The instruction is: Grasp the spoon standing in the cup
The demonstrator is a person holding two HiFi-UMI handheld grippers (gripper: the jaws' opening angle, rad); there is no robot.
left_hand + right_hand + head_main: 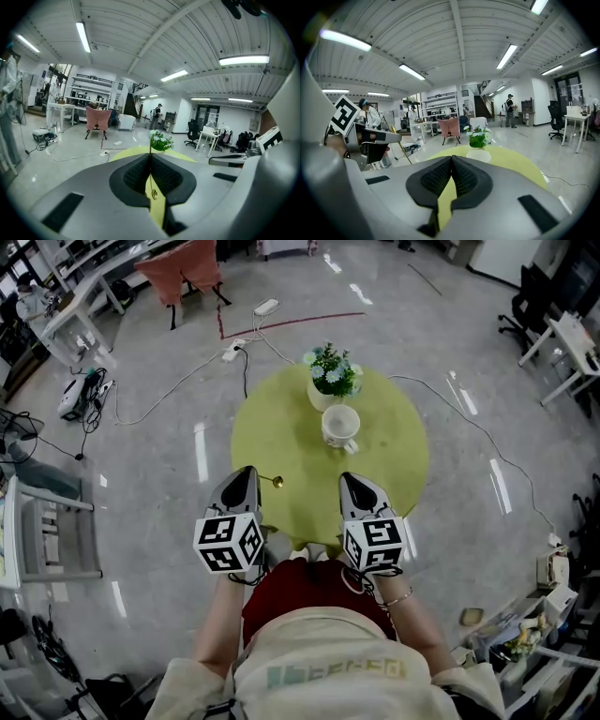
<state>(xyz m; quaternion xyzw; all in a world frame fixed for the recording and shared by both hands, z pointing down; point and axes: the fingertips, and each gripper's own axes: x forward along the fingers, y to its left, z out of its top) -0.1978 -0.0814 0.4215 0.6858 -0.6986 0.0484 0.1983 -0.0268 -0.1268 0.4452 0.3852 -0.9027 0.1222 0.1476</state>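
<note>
A thin golden spoon (pixel 275 481) is pinched in the jaws of my left gripper (pixel 251 472), its small bowl sticking out to the right over the table's near edge. In the left gripper view the spoon (pixel 153 193) runs along the seam between the shut pads. A white cup (pixel 340 426) stands near the middle of the round yellow-green table (pixel 281 437), with nothing standing in it. Beside the left one, my right gripper (pixel 349 479) is shut and holds nothing; the cup (pixel 478 155) lies straight ahead of it.
A potted plant with pale flowers (pixel 332 371) stands just behind the cup. Cables and a power strip (pixel 232 351) lie on the floor beyond the table. A pink-draped chair (pixel 187 268) and desks stand further back; people stand in the distance.
</note>
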